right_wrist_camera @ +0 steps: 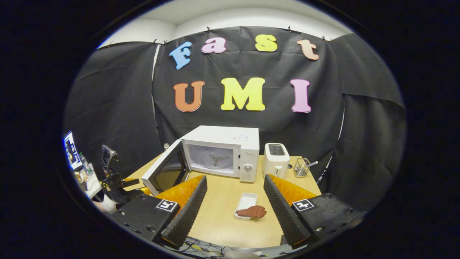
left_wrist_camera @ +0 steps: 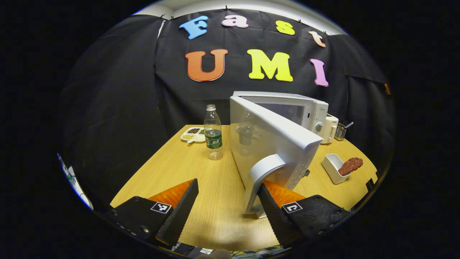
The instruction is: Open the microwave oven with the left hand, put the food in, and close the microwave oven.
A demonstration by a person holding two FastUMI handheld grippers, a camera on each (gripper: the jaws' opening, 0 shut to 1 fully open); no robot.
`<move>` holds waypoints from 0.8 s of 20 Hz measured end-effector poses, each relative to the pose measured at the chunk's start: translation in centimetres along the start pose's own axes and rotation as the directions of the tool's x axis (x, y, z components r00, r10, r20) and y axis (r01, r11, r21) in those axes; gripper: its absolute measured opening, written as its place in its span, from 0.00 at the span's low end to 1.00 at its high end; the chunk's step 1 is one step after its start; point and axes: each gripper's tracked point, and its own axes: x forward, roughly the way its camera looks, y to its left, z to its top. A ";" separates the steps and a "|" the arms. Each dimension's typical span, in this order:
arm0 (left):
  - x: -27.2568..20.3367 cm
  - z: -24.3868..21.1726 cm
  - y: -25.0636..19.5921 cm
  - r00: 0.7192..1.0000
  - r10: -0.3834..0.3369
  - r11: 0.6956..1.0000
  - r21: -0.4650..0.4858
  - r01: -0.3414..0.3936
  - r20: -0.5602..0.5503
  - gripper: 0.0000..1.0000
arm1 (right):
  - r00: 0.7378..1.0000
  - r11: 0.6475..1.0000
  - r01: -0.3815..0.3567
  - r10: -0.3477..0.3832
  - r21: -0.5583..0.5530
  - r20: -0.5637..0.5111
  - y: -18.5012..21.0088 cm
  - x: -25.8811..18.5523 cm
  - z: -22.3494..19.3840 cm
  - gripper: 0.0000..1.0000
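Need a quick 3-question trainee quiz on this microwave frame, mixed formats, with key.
1. True or false: the microwave door is open.
2. The food lies: A) inside the microwave; B) on the small white tray; C) in the right gripper.
3. Fill in: the left gripper has one finger behind the door ____.

Key: 1 true; 2 B; 3 handle.
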 end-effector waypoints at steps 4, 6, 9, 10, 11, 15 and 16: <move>-1.5 -0.2 3.1 0.998 0.060 0.998 -0.008 -0.060 -0.007 0.95 | 1.000 1.000 -0.007 0.007 0.002 -0.011 0.1 0.7 -1.1 0.92; -2.3 0.1 5.4 0.993 0.118 0.993 0.014 -0.118 0.006 0.96 | 1.000 1.000 -0.012 0.012 0.007 -0.024 -0.2 1.4 -2.0 0.92; -3.7 0.4 7.1 0.986 0.166 0.986 0.001 -0.166 0.003 0.96 | 0.998 1.000 -0.010 0.011 0.021 -0.059 -1.4 2.8 -4.0 1.00; -4.2 0.3 7.4 0.984 0.178 0.984 0.007 -0.178 0.002 0.96 | 0.997 0.999 -0.010 0.013 0.031 -0.073 -1.9 3.4 -4.8 1.00; -4.6 0.3 7.5 0.982 0.187 0.982 0.009 -0.187 0.001 0.96 | 0.996 0.999 -0.013 0.017 0.039 -0.091 -2.4 4.0 -5.7 1.00; -6.0 0.9 5.2 0.984 0.179 0.984 -0.001 -0.179 0.003 0.96 | 0.987 0.997 0.005 0.007 0.074 -0.160 -6.0 6.9 -10.2 1.00; -6.3 1.3 4.2 0.986 0.169 0.986 -0.002 -0.169 0.006 0.96 | 0.982 0.995 0.010 0.009 0.099 -0.191 -7.0 7.6 -11.6 1.00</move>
